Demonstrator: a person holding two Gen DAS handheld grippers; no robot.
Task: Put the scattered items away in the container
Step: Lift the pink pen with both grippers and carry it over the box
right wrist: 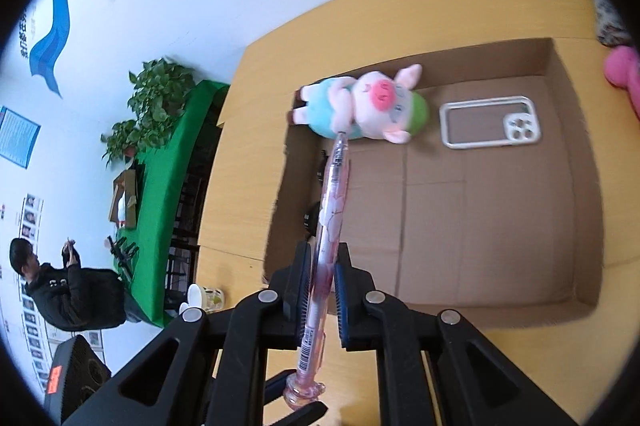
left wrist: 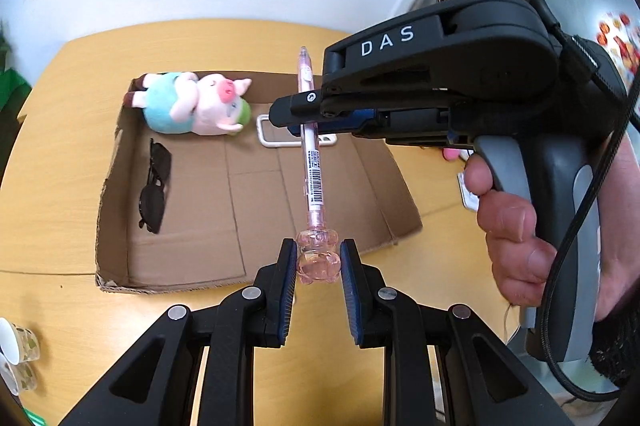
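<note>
A pink pen (left wrist: 311,149) is held in the air above the cardboard box (left wrist: 120,161), which is placed on the wooden counter (left wrist: 52,298). The left gripper (left wrist: 318,258) is clenched on the clear pink figure at the pen's end, w/ both pads pressed on it. The right gripper (right wrist: 323,280) is clenched on the pen's barrel further along; in the left wrist view it is seen to cross the pen from the right side, and a hand (left wrist: 516,238) is wrapped around its grey handle. Inside the box a plush pig (left wrist: 192,103) is laid near the far wall, black sunglasses (left wrist: 154,185) are put along the left wall, and a white phone case (right wrist: 491,121) is seen to the right of the pig, flat on the bottom. At the counter's edge, approx. beside the left gripper, paper cups (left wrist: 16,346) are seen. In the right wrist view a pink object (right wrist: 624,73) is partly seen outside the box; what it is cannot be told.
</note>
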